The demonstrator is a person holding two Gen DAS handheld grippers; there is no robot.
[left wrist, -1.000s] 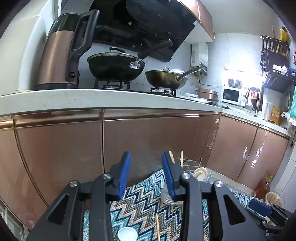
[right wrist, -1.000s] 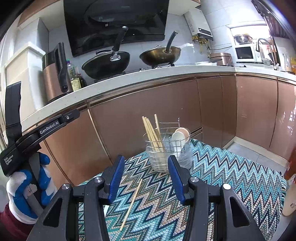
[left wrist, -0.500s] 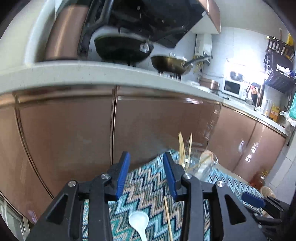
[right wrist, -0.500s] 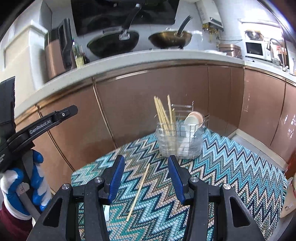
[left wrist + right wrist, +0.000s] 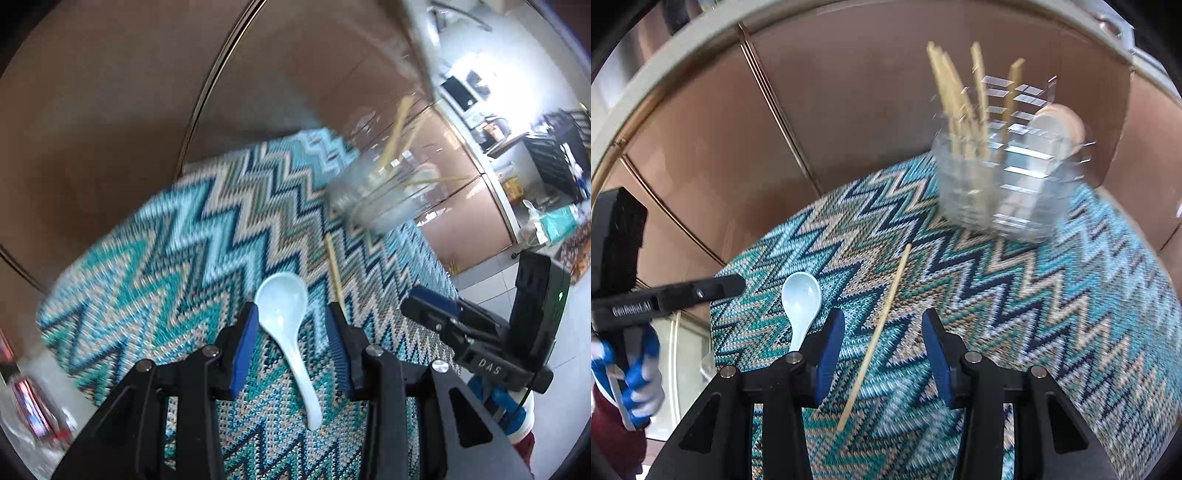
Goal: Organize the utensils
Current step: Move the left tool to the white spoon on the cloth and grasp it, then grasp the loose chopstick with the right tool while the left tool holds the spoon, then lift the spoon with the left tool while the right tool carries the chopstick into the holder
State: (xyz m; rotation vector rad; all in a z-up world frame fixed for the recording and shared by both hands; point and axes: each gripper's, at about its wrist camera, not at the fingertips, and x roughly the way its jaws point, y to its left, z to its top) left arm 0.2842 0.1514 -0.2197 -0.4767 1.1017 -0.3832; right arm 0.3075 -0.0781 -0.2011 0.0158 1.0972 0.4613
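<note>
Now two hand-held tools are hanging over a desk covered by a zigzag cloth (image 5: 1015, 280) in teal, white and tan, and the landmark is a clear holder (image 5: 1001, 184) that is standing on the far part of the cloth, in front of copper-coloured cabinet doors (image 5: 849, 110).

Inside the holder, several wooden chopsticks (image 5: 947, 85) are standing upright and leaning slightly, and a pale rounded spoon bowl (image 5: 1058, 123) is sticking up beside them; the holder is blurred, so any inner compartments cannot be told.

Nearer than the holder, one loose chopstick (image 5: 875, 339) is lying flat on the cloth, its far tip pointing toward the holder. The right tool (image 5: 882, 350) is hanging over its middle with jaws apart and closing, the blue pads on either side of the stick and not pressing on it.

Farther from the holder, beside that chopstick, a white ceramic spoon (image 5: 286, 325) is lying flat, bowl toward the holder. The left tool (image 5: 291, 336) is hanging over it with jaws apart, the spoon between the pads; whether a pad is touching it cannot be told.

A gloved hand (image 5: 635, 373) in blue and white is holding the left tool's handle.
</note>
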